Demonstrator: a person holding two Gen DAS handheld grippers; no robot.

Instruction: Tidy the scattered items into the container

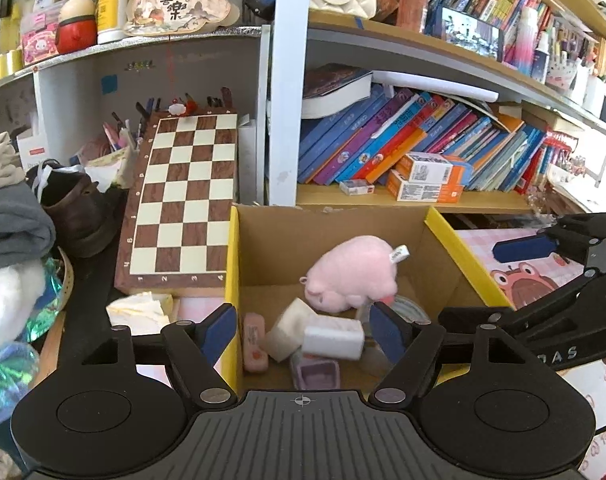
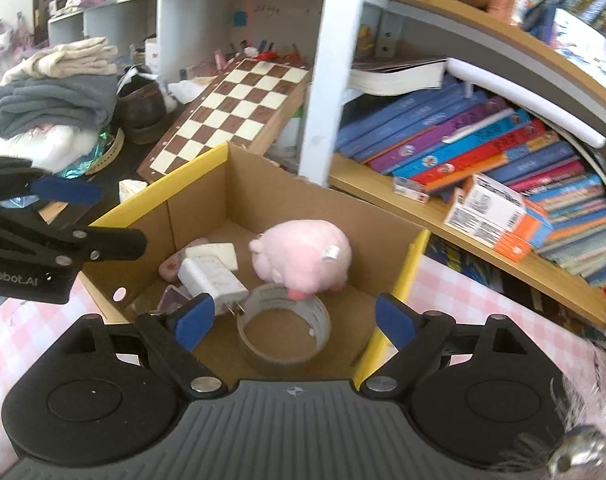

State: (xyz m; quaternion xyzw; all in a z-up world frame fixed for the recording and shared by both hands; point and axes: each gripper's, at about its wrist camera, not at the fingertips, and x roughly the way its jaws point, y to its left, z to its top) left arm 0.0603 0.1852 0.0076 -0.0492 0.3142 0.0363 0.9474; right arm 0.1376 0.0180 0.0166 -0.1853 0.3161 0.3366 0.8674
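Observation:
A cardboard box (image 1: pixel 233 264) with a yellow rim (image 2: pixel 159 192) stands on the table below both grippers. Inside it lie a pink plush pig (image 1: pixel 351 272) (image 2: pixel 303 252), a white charger (image 1: pixel 333 336) (image 2: pixel 211 276), a white block (image 1: pixel 289 328), a pink eraser (image 1: pixel 255 340), a small purple case (image 1: pixel 317 374) and a roll of tape (image 2: pixel 283 328). My left gripper (image 1: pixel 303 330) hangs open over the box's near left side, holding nothing. My right gripper (image 2: pixel 295 318) is open above the tape roll, empty too. Each gripper's blue pad shows in the other's view (image 1: pixel 523 248) (image 2: pixel 67 192).
A chessboard (image 1: pixel 183 196) leans against the shelf left of the box. Rows of books (image 1: pixel 403 140) and orange cartons (image 2: pixel 491 216) fill the shelf behind. Folded clothes (image 2: pixel 55 100) and a brown shoe (image 1: pixel 79 216) sit at the left. A pink checked cloth (image 2: pixel 463 292) covers the table.

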